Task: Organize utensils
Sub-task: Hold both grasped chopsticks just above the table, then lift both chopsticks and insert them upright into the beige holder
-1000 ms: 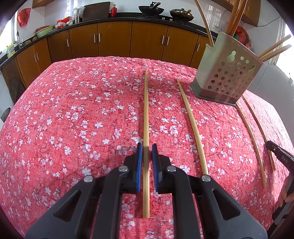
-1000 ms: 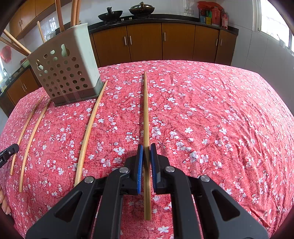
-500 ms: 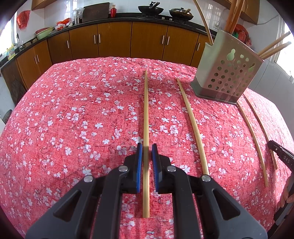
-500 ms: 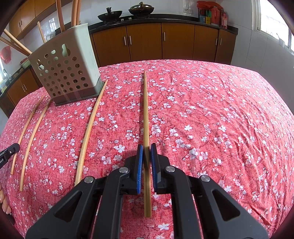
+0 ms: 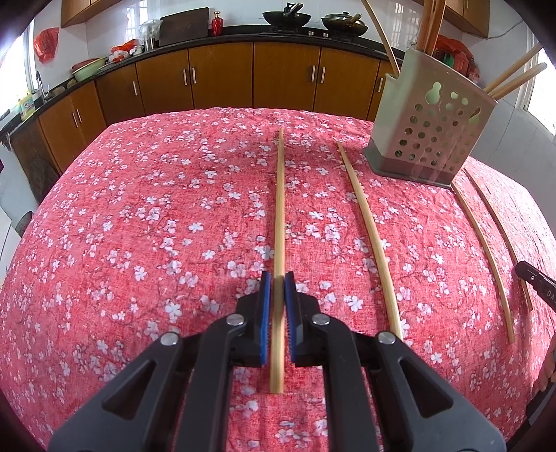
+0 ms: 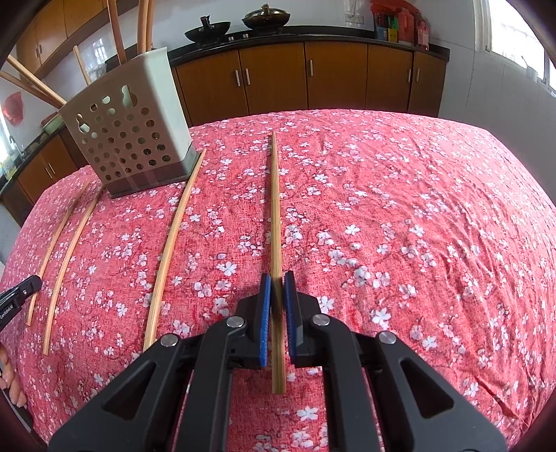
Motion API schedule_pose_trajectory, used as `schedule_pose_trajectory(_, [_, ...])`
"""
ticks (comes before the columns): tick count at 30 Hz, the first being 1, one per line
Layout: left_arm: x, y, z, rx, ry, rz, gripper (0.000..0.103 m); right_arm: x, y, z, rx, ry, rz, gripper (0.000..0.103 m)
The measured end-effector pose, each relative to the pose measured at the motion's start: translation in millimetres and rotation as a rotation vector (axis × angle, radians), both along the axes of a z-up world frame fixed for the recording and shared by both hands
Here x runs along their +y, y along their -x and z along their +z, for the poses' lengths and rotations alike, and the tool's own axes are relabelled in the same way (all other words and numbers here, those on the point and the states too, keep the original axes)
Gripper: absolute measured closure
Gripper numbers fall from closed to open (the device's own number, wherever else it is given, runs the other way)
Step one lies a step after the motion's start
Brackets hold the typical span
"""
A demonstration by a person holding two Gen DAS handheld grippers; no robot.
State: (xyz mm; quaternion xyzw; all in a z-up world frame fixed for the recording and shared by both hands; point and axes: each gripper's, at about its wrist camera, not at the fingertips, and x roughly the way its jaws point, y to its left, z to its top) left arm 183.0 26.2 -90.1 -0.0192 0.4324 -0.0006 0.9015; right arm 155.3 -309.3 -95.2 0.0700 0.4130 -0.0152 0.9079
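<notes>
Two hand-held grippers each pinch a chopstick on a table covered with a red cloth (image 5: pixel 139 226) printed with white blossoms. The left gripper (image 5: pixel 278 278) has its blue pads pressed against a pale bamboo chopstick (image 5: pixel 279 208) that runs straight ahead between its fingers, its near end sticking out behind the pads and its far tip pointing toward the kitchen cabinets (image 5: pixel 222 80). The right gripper (image 6: pixel 277 278) is likewise clamped on a darker chopstick (image 6: pixel 274 208), lined up the same way along its own fingers.

Between the two grippers, a perforated grey utensil holder (image 5: pixel 431 132) stands upright on the cloth toward the far edge of the table, with several chopsticks already leaning out of its top. From the left gripper's view, three more chopsticks lie flat on the cloth: one long pale stick (image 5: pixel 368 236) just to the right of the held one, its far tip near the holder's base, and a pair (image 5: pixel 483 250) farther right, starting beside the holder and running toward the near edge. The black tip of the right gripper shows at that view's right edge, close to this pair.

From the right gripper's view, the holder (image 6: pixel 128 132) sits to the left, with the same loose sticks (image 6: pixel 173 236) spread on the cloth below it. Woks (image 5: pixel 286 17) sit on the dark counter behind the table.
</notes>
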Motion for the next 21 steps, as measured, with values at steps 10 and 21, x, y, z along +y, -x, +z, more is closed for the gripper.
schedule_pose_trajectory(10, [3, 22, 9, -0.025, -0.003, -0.022, 0.095, -4, 19, 19, -0.063, -0.018, -0.010, 0.095])
schedule_pose_trajectory(21, [4, 37, 54, -0.140, 0.021, -0.040, 0.095, -9, 27, 55, -0.160, -0.019, -0.017, 0.095])
